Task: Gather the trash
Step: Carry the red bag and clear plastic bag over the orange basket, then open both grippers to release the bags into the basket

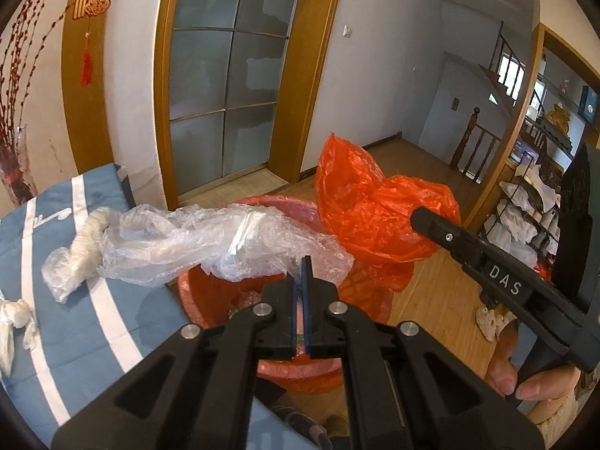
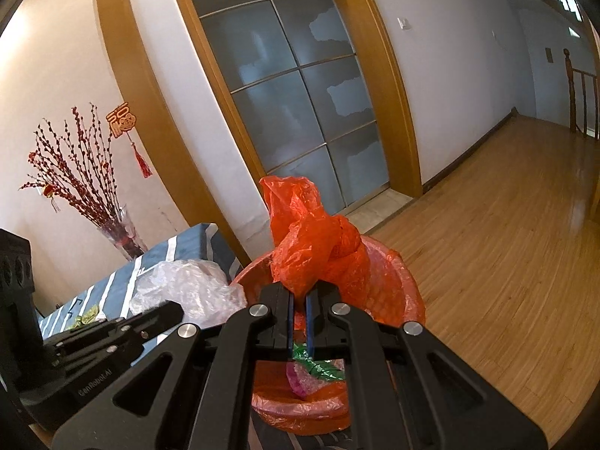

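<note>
1. At the far left, the blue striped counter [image 1: 67, 247] carries leftover scraps: a crumpled white wad [image 1: 17, 311] at its left edge and a twisted white bundle [image 1: 88, 232] further in. They look like trash not yet collected, so the job seems only part done.
2. The clear plastic bag [image 1: 210, 240] stretches from the counter out over the bin. The left gripper [image 1: 303, 262] has its blue fingers [image 1: 306, 281] pressed together on the bag's near edge, holding it pinched. My guess is that it is held this way so it can be drawn off the counter and dropped straight in.
3. Below it stands the red bin [image 1: 213, 292], lined with red film and set tight against the counter's right edge, which lets things slide in without a carry. In the right wrist view some green and purple wrappers [image 2: 318, 369] already lie inside.
4. The orange bag [image 1: 375, 206] stands bunched above the bin's right side. The right gripper [image 2: 300, 296] has its fingers narrowed on the bag's neck, gripping it; whether this bag is loose trash or part of the liner is hard to tell from here.
5. Writing: the right gripper's arm reads "DAS" in the left wrist view; the left gripper's body reads "GenRobot.AI" in the right wrist view. A person's hand [image 1: 525, 375] holds the right handle.
</note>
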A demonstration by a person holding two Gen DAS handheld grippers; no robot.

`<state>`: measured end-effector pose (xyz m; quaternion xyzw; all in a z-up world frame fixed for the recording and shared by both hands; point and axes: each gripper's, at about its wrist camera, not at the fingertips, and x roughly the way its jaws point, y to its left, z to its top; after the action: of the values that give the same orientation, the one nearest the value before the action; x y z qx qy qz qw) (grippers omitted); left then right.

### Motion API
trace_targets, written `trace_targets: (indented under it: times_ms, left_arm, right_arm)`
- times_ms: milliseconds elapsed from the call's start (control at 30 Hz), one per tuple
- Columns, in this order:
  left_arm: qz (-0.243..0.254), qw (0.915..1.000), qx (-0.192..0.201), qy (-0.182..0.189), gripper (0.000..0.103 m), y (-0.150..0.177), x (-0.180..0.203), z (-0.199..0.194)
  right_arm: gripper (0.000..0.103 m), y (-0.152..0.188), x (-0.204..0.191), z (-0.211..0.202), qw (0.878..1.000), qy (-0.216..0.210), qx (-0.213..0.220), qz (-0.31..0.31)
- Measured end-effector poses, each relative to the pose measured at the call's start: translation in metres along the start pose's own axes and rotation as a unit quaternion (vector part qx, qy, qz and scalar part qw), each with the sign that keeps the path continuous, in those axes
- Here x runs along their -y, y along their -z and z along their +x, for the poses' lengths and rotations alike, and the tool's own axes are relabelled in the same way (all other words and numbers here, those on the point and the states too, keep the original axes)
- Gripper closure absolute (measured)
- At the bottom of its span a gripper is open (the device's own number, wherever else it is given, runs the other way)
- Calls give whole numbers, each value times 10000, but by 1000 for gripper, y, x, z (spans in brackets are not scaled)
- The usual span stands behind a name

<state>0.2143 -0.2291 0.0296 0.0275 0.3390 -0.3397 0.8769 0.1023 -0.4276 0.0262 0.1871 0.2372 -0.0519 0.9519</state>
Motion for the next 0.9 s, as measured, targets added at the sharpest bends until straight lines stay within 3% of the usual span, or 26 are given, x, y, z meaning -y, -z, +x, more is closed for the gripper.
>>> trace_targets:
  times_ms: [200,267,333,367,400,767,900]
  left_arm:
    - [42,9999,-157,-52,97,6,0,18]
    - [7,9997,-227,-99,86,9,-5,22]
    - [-37,9995,-251,-168,75,12,-8,23]
    - [-54,9994,-259,-201,71,13,-10,23]
    - [-72,9993,-270,-229,70,15,-13,23]
    - [-333,9965,-228,-727,44,30,-50,-1]
    - [-397,9950,-192,-891,40,34,-63,-10]
  right_arm:
    - [98,2,5,9,9999,-97,-59,102]
    - [94,3,6,10,9999,-106,-56,121]
    - [80,5,9,11,9998,-101,-76,160]
    - [66,5,10,11,9998,-83,-60,177]
    - [59,6,11,9,9998,-52,-23,182]
    - [54,7,11,4,9998,120,20,158]
    - [54,7,5,4,9999,112,9,70]
